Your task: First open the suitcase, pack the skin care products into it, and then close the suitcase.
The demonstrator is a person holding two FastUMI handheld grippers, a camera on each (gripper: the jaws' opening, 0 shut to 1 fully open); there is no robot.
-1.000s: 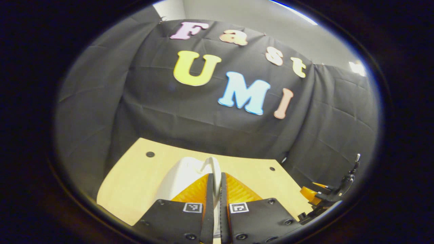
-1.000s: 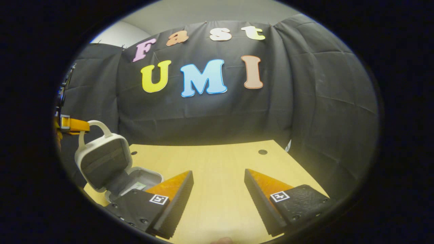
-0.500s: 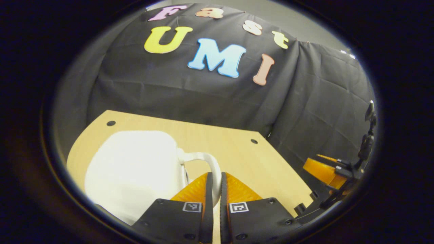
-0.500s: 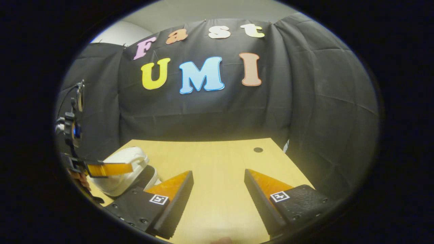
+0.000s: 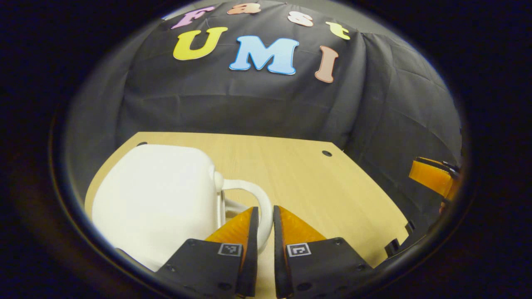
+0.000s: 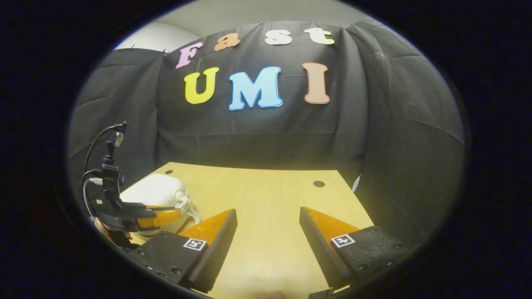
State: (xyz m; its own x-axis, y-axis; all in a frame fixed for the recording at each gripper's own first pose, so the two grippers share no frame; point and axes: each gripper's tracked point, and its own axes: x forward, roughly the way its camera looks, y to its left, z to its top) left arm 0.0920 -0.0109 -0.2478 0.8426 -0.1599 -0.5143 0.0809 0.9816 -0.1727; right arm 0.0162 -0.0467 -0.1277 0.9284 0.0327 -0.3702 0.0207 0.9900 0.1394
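Observation:
The white hard-shell suitcase [image 5: 158, 199] lies on the table with its lid down, at the left of the left gripper view. Its looped handle [image 5: 249, 191] curves toward me and passes between the fingers of my left gripper [image 5: 265, 214], which stand slightly apart around it. In the right gripper view the suitcase [image 6: 156, 191] sits at the table's left side with the left gripper [image 6: 166, 216] at its handle. My right gripper [image 6: 268, 216] hovers open over bare table, well right of the case, with nothing between its fingers.
The pale wooden table [image 6: 266, 187] has small dark holes near its far corners and black cloth walls close behind and beside it. The right gripper [image 5: 432, 176] hangs past the table's right edge in the left gripper view.
The lid, upright a second ago, swung down with my left gripper on its handle until the case lay closed. The left fingers have now parted a little. The right gripper barely moved.

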